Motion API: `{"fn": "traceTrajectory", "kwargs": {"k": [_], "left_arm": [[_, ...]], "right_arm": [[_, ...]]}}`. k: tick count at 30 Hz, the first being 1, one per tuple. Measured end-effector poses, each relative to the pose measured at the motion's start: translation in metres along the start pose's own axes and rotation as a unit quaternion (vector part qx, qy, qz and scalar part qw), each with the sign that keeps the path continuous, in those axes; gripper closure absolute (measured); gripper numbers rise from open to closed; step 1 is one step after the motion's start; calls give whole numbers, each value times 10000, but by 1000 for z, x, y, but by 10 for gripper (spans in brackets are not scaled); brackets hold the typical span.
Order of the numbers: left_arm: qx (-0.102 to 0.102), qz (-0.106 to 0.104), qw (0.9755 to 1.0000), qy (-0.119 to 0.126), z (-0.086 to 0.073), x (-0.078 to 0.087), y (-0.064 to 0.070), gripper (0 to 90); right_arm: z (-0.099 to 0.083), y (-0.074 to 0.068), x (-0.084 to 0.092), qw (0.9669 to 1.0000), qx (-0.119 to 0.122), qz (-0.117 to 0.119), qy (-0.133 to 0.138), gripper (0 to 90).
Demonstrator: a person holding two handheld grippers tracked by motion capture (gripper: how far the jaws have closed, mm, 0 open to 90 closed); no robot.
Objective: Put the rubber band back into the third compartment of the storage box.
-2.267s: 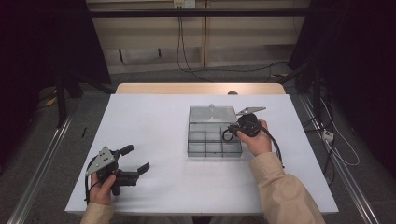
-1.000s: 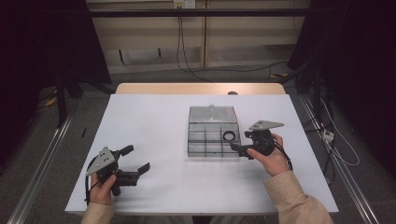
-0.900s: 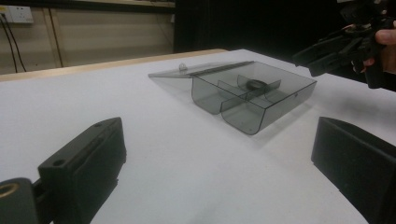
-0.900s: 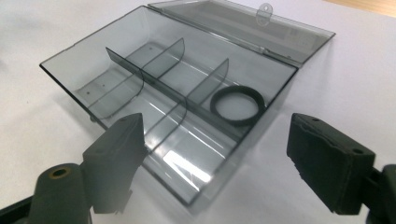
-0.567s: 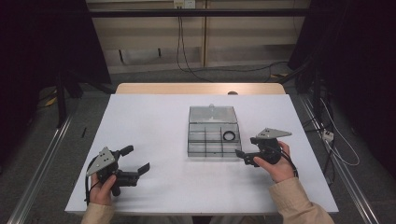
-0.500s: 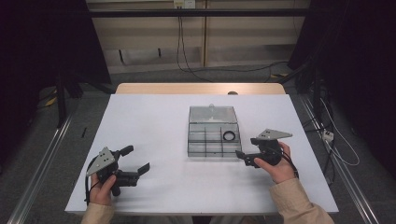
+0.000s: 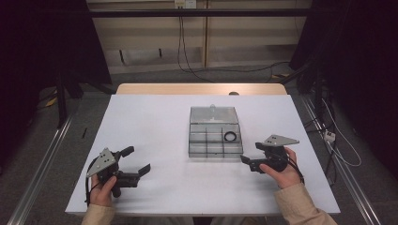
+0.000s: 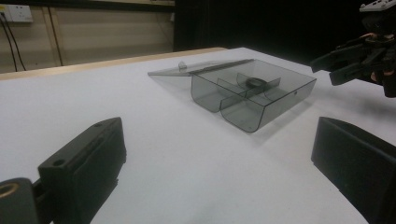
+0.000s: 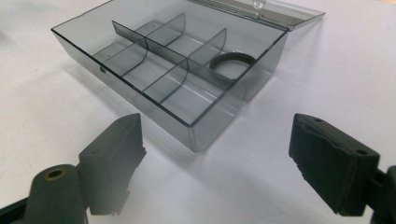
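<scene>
A smoky clear compartment box (image 7: 216,153) stands mid-table, its lid (image 7: 213,114) lying open flat behind it. A black ring (image 7: 230,137) lies in the right-hand compartment of the middle row. My right gripper (image 7: 251,153) rests just right of the box's front corner, open and holding nothing. In the right gripper view its jaws (image 9: 217,135) frame the box (image 9: 219,126) and ring (image 9: 232,65). My left gripper (image 7: 137,159) sits near the front left of the table, open and bare. Its own view looks across at the box (image 8: 261,109), ring (image 8: 256,82) and right gripper (image 8: 324,70).
The white tabletop (image 7: 159,122) stretches wide between the left gripper and the box. A wooden strip (image 7: 202,89) runs along the far edge. Metal rails (image 7: 42,178) flank the table, and cables (image 7: 328,136) trail on the floor at the right.
My right gripper has pulled back from over the box to the table at its right front corner. The ring stays in its compartment. The left gripper has not moved.
</scene>
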State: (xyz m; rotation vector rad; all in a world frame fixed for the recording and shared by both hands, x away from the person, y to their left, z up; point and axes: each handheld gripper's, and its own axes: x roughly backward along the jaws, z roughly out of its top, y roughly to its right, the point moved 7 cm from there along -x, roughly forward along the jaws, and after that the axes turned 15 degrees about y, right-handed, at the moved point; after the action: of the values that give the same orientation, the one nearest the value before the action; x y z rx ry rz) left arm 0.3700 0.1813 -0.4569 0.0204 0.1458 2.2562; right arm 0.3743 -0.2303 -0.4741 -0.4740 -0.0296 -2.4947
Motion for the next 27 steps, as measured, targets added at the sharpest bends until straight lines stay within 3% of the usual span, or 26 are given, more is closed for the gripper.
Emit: {"fn": "traceTrajectory", "kwargs": {"k": [27], "left_arm": [[0,2,10000,23,1,0,1,29]], "right_arm": [[-18,14,21,9999,-22,-155,72,175]]}}
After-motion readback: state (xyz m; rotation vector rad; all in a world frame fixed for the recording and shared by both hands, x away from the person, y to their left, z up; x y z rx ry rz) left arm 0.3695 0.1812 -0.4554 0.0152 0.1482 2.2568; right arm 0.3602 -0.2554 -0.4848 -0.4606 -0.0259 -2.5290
